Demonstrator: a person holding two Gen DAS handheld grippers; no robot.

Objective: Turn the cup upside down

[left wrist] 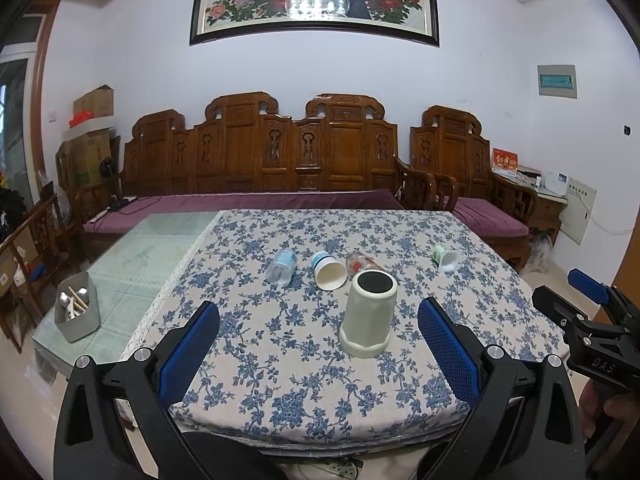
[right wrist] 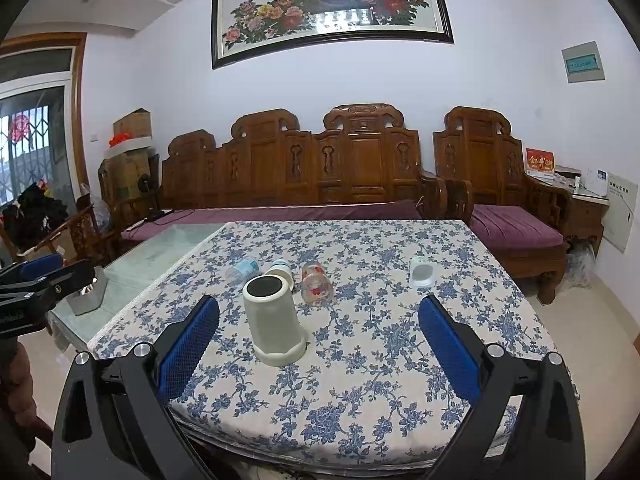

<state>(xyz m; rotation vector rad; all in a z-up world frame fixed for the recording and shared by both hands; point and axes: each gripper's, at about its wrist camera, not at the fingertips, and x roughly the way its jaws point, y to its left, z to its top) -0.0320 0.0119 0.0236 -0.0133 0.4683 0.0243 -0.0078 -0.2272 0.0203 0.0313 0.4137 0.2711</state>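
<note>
Both claws, left (left wrist: 319,344) and right (right wrist: 319,344), released; 1 inverted cup (left wrist: 369,313), 4 toppled containers behind.

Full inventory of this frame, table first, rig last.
cup: 1, pale grey-green, near centre of table, mouth down, dark base up
paper cup: 1, white with blue band, on its side behind cup
plastic bottle: 1, clear, blue label, lying left of paper cup
glass: 1, clear with red print, lying on its side
small cup: 1, green and white, lying far right
tablecloth: 1, blue floral
cutlery holder: 1, grey, on glass table left
left tongs: open, empty
right tongs: open, empty
</note>
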